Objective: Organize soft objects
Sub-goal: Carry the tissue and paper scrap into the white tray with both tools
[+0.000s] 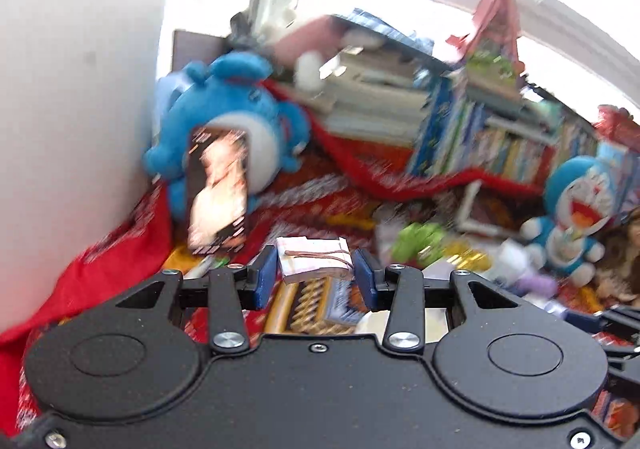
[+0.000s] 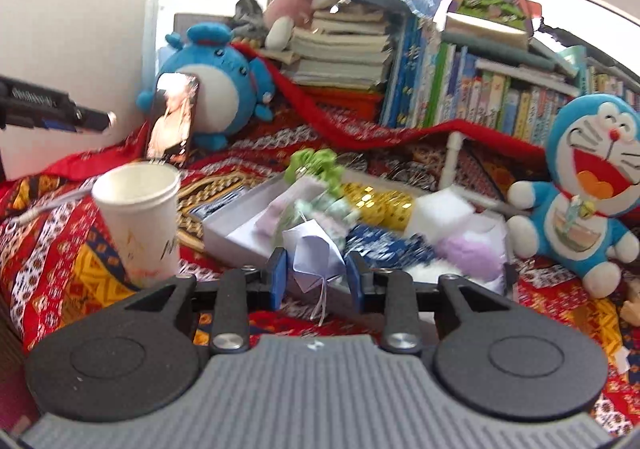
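A small stack of paper slips [image 1: 316,259], bound by a rubber band, is held between the blue pads of the left tongs [image 1: 316,275]; the jaws are closed to the width of the stack and appear to touch both of its sides. The stack is judged light and fairly stiff across its short side, so a grip on the two edges should hold; the slips could fan or slide if the band slackens.

A folded pale lilac paper piece [image 2: 316,259] with thin white threads hanging below it is seen between the pads of the right tongs [image 2: 316,275], which are narrowed onto it. It is judged very light, thin and easily crushed; light pressure on the thicker folds is advised.

Landmark: the white paper cup [image 2: 140,217]. Just right of the cup, a shallow white box [image 2: 240,225] lies on the patterned red cloth [image 2: 52,249]. In and around the box are seen a green bow [image 2: 316,165], a gold sequinned strip [image 2: 380,205], a white foam block [image 2: 444,213] and a lilac fluffy ball [image 2: 468,253]. These soft items are judged compressible and light, best taken at mid-body.

Behind the cup, a blue whale plush [image 2: 224,81] props a phone [image 2: 172,119]. Far right of the cup sits a Doraemon plush [image 2: 588,177]. Books [image 2: 500,105] are stacked behind.

The left-wrist view is motion-blurred; finer detail cannot be read.
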Available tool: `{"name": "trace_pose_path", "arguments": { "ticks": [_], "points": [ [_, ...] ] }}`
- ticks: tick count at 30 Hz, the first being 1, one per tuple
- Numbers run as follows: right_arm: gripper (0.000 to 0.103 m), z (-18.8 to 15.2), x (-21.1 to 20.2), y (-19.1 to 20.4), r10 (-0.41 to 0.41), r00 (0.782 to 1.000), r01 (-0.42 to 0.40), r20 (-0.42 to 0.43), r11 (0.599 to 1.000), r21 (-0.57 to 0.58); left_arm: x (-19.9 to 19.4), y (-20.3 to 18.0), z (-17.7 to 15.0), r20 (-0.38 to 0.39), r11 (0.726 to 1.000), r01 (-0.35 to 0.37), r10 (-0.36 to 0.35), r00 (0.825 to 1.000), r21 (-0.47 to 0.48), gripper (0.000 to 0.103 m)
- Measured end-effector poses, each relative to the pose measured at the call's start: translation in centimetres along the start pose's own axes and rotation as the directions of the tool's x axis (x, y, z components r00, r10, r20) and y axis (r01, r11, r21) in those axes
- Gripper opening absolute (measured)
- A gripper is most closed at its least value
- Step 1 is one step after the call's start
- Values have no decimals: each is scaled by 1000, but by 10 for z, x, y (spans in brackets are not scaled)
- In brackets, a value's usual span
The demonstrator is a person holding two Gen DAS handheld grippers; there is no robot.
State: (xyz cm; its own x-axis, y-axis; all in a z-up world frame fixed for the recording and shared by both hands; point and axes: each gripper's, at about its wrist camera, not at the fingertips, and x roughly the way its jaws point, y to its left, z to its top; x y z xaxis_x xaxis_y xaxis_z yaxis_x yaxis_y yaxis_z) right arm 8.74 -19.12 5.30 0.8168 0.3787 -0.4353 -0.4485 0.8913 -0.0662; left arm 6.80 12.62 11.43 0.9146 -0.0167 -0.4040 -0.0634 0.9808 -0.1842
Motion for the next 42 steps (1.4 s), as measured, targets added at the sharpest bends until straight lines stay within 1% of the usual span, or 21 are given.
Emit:
{"name": "trace_pose_path", "arguments": {
  "ticks": [5,10,14,17,20,24,26,29,32,36,42],
  "points": [
    [38,9,-9,-17,-31,999,30,20,999,32,-5,-39,20,18,995,97,-98,995,36,40],
    [38,14,-10,-35,-46,999,44,23,996,81,3,-93,22,-1,976,203,-204,979,72,40],
    [38,14,-8,-51,-45,999,42,19,989,140,17,-137,14,-26,968,234,-232,972,94,40],
    [38,14,-4,-63,-37,999,34,14,982,186,33,-162,6,-41,969,217,-213,976,115,40],
    [38,15,3,-76,-34,999,31,9,973,230,51,-181,-5,-53,976,179,-174,983,121,40],
    [38,12,12,-93,-14,1000,13,1,952,305,77,-194,-24,-74,981,144,-135,988,129,40],
    [38,11,18,-101,-12,1000,13,-5,942,336,89,-200,-33,-97,983,130,-118,988,131,40],
    [38,11,29,-107,-9,1000,15,-19,931,364,108,-205,-46,-140,986,117,-99,985,121,40],
    [38,12,43,-110,4,999,10,-38,930,367,120,-208,-57,-164,986,103,-81,983,129,40],
    [38,12,59,-112,14,998,10,-62,925,380,132,-208,-61,-170,988,76,-53,984,134,40],
    [38,8,77,-116,21,995,18,-93,916,401,146,-206,-63,-180,991,54,-31,983,126,40]
  ]
}}
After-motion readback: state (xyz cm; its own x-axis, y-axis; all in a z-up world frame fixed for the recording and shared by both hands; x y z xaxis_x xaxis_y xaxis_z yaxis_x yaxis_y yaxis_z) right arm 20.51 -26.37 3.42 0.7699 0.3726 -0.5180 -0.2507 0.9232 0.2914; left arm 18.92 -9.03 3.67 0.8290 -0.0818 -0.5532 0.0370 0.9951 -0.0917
